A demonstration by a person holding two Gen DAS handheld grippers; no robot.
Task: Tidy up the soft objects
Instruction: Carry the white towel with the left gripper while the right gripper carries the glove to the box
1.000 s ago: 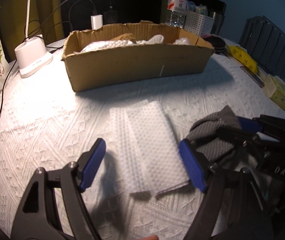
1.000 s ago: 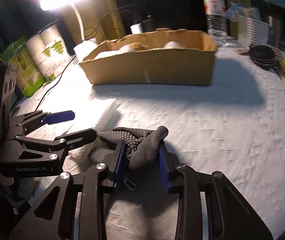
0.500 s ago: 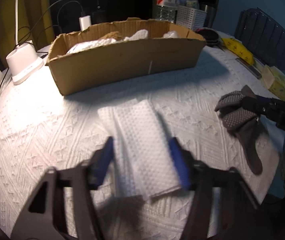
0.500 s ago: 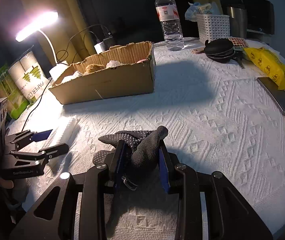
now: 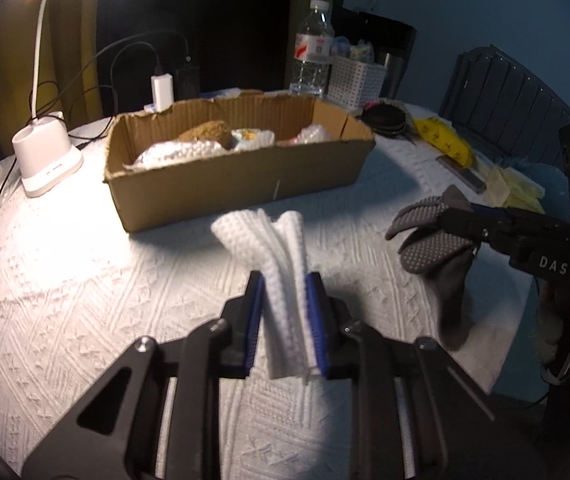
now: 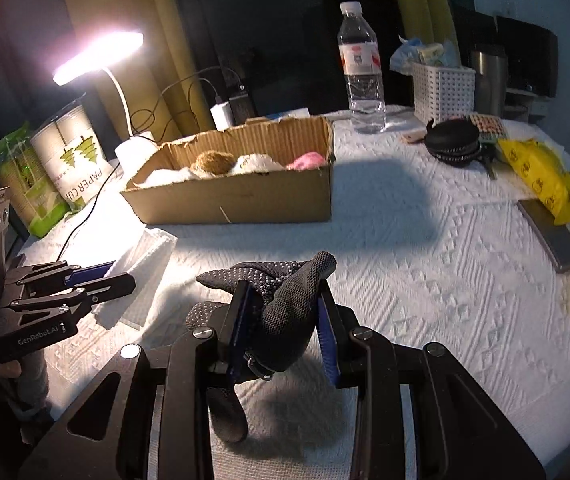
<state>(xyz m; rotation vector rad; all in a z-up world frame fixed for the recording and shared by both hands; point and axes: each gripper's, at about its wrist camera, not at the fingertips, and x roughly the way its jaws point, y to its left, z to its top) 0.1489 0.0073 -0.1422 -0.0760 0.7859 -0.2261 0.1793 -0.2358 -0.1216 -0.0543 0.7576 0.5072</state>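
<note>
My left gripper (image 5: 285, 316) is shut on a folded white textured cloth (image 5: 281, 264) and holds it above the white tablecloth. My right gripper (image 6: 285, 320) is shut on a dark grey dotted glove (image 6: 285, 300), lifted off the table; the glove also shows in the left wrist view (image 5: 429, 236), hanging from the right gripper (image 5: 469, 216). The left gripper (image 6: 97, 276) with the cloth (image 6: 141, 260) shows at the left of the right wrist view. An open cardboard box (image 5: 241, 172) (image 6: 245, 196) stands behind, holding white, brown and pink soft items.
A lit desk lamp with a white base (image 5: 45, 156) and a paper-cup pack (image 6: 73, 160) stand at the left. A water bottle (image 6: 361, 76), white basket (image 6: 441, 92), black round case (image 6: 453, 140), yellow bag (image 6: 541, 176) and a phone (image 6: 553, 236) lie at the right.
My left gripper has closed on the white cloth and lifted it off the table. My right gripper has raised the glove and both views have risen.
</note>
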